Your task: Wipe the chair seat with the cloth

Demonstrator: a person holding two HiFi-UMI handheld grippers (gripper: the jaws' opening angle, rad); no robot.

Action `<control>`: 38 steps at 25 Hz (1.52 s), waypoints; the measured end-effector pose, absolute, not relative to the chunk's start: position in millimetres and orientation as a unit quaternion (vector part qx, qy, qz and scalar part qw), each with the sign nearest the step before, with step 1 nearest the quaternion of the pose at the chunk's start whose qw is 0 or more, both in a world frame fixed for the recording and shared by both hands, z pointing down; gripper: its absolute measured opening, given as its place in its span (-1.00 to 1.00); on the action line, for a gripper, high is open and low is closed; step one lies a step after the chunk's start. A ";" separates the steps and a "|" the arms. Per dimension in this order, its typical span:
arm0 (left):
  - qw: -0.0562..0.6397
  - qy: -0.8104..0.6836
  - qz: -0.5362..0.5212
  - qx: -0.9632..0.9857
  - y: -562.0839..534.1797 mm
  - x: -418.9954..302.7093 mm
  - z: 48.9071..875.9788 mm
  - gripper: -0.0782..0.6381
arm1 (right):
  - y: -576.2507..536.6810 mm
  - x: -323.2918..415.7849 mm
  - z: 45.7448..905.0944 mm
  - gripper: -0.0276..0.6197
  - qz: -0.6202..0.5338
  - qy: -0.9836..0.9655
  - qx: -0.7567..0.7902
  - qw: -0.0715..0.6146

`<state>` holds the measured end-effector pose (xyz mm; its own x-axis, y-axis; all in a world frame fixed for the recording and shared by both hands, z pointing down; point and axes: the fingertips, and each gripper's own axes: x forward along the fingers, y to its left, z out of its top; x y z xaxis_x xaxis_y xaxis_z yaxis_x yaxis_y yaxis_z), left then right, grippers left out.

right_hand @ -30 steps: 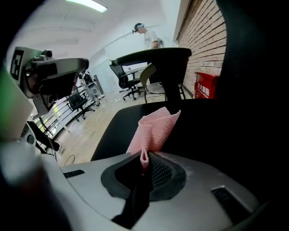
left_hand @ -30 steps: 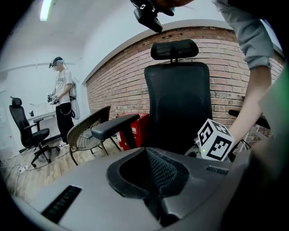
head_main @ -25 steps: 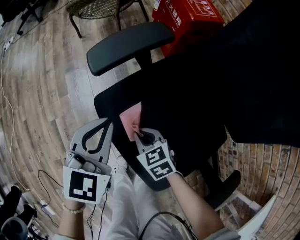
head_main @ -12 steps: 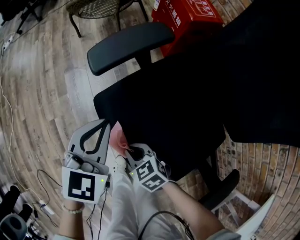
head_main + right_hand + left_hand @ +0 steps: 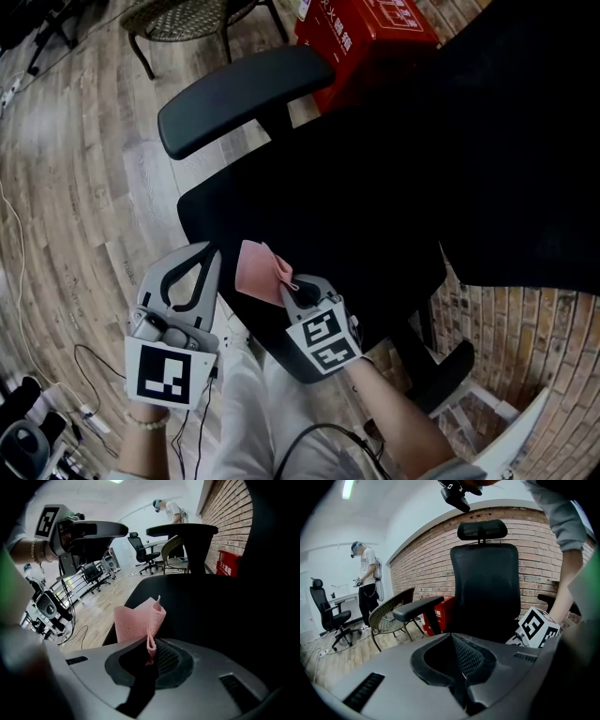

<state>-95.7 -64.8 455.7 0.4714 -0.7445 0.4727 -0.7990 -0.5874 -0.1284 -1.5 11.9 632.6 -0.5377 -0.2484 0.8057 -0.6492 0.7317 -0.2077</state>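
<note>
Wood floor (image 5: 75, 187), brick wall (image 5: 426, 569). Right tongs (image 5: 289, 281) clenched on pink cloth (image 5: 255, 267) at seat (image 5: 319, 206) edge; left tongs (image 5: 208, 253) pressed together (empty).

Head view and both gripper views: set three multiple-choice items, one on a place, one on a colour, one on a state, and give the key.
1. The cloth is:
A. in the left gripper
B. in the right gripper
C. lying loose on the chair seat

2. The box beyond the chair is:
A. red
B. blue
C. green

3. The left gripper is:
A. wide open
B. shut on the cloth
C. shut, with nothing between its jaws

Key:
1 B: the right gripper view shows its jaws pinching a fold of the pink cloth.
2 A: the box is red in the head view.
3 C: the left gripper view shows the jaws together and bare.
</note>
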 end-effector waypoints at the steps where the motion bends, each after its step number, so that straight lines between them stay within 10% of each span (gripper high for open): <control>1: 0.054 -0.449 0.246 0.857 -66.1 -92.4 455.5 -0.73 | 7.6 5.6 633.0 -0.75 0.251 -0.837 0.275 0.400; 38: 0.044 -0.393 0.250 0.884 -95.5 -13.3 465.9 -0.73 | -118.6 309.0 643.8 -0.75 0.275 -0.637 0.589 0.414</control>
